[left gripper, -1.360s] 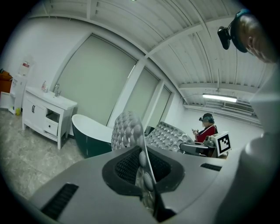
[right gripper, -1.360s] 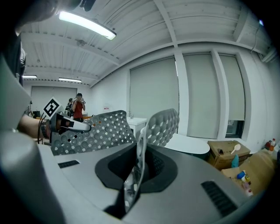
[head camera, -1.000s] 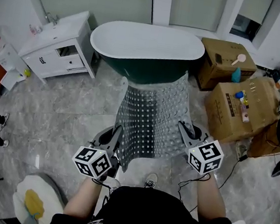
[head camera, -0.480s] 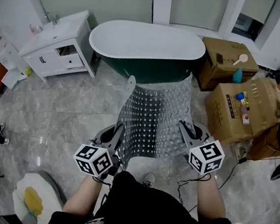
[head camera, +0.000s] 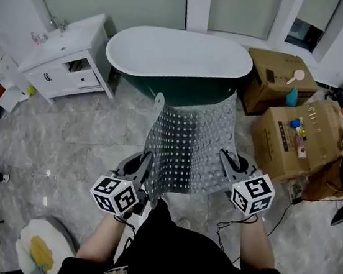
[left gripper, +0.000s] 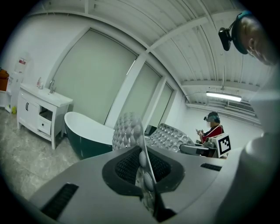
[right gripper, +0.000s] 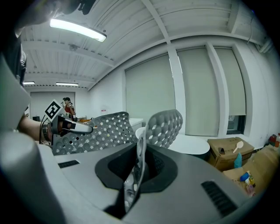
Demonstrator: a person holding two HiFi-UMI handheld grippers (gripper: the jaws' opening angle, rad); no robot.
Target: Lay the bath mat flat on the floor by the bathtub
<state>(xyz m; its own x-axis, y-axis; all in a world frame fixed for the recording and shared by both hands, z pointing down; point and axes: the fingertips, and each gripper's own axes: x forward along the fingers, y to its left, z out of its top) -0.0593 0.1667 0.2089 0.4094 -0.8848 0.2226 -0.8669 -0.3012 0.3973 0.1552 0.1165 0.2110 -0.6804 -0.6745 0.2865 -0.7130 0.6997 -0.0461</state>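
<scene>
A grey bath mat (head camera: 186,141) with rows of small holes hangs spread in the air between my two grippers. Its far edge reaches toward the dark green, white-lined bathtub (head camera: 179,56) and its far left corner curls up. My left gripper (head camera: 145,162) is shut on the mat's near left edge, and my right gripper (head camera: 223,160) is shut on its near right edge. In the left gripper view the mat (left gripper: 127,131) runs edge-on through the jaws. In the right gripper view the mat (right gripper: 164,124) is likewise pinched between the jaws.
A white vanity cabinet (head camera: 63,56) stands left of the tub. Two cardboard boxes (head camera: 273,74) (head camera: 297,137) with small items stand to its right. A black cable (head camera: 236,220) lies on the marble floor by my right arm. A white fixture (head camera: 45,242) sits at lower left.
Both grippers keep their hold and have hardly moved. The mat's far left corner has lifted and curled upward near the tub.
</scene>
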